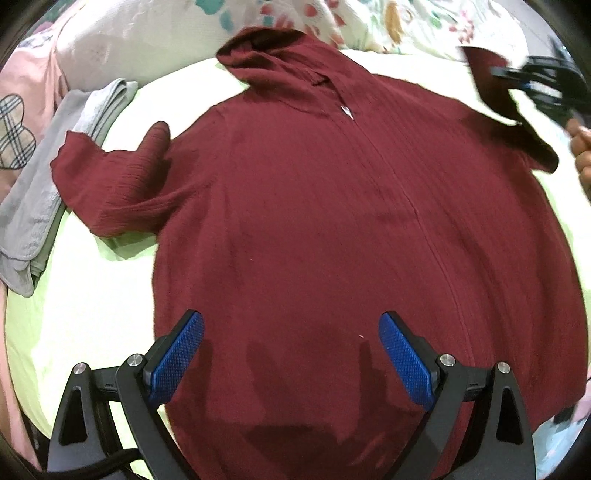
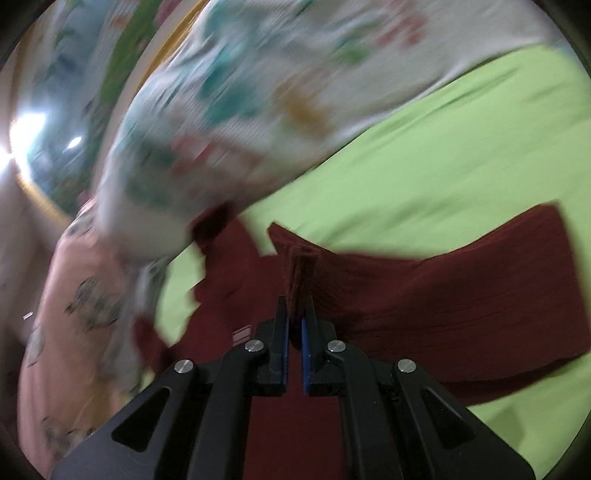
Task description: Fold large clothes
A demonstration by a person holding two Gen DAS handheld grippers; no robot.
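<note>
The right gripper (image 2: 294,314) is pinching the hoodie's (image 1: 332,221) sleeve cuff (image 2: 301,269), the body lying leftward across the bed (image 1: 92,295); the left gripper (image 1: 291,339) is hovering, jaws apart.

Dark maroon ribbed knit hooded zip sweater (image 1: 314,206): uniform maroon, fine vertical ribbing, a small silver-white zip pull near its neck; its cuff appears darker maroon in the right wrist view. Pale lime-green bed sheet (image 1: 92,295): plain, unpatterned. Folded light grey cloth (image 1: 40,206) at nine o'clock: plain grey. Pink fabric with a plaid heart motif (image 1: 14,133) at ten o'clock: pink ground, beige-and-black check. White floral-print pillow (image 1: 399,26) at twelve o'clock: teal, red and ochre blotches. Left gripper (image 1: 291,354) and right gripper (image 2: 294,332): black frames, blue textured pads (image 1: 181,362).
</note>
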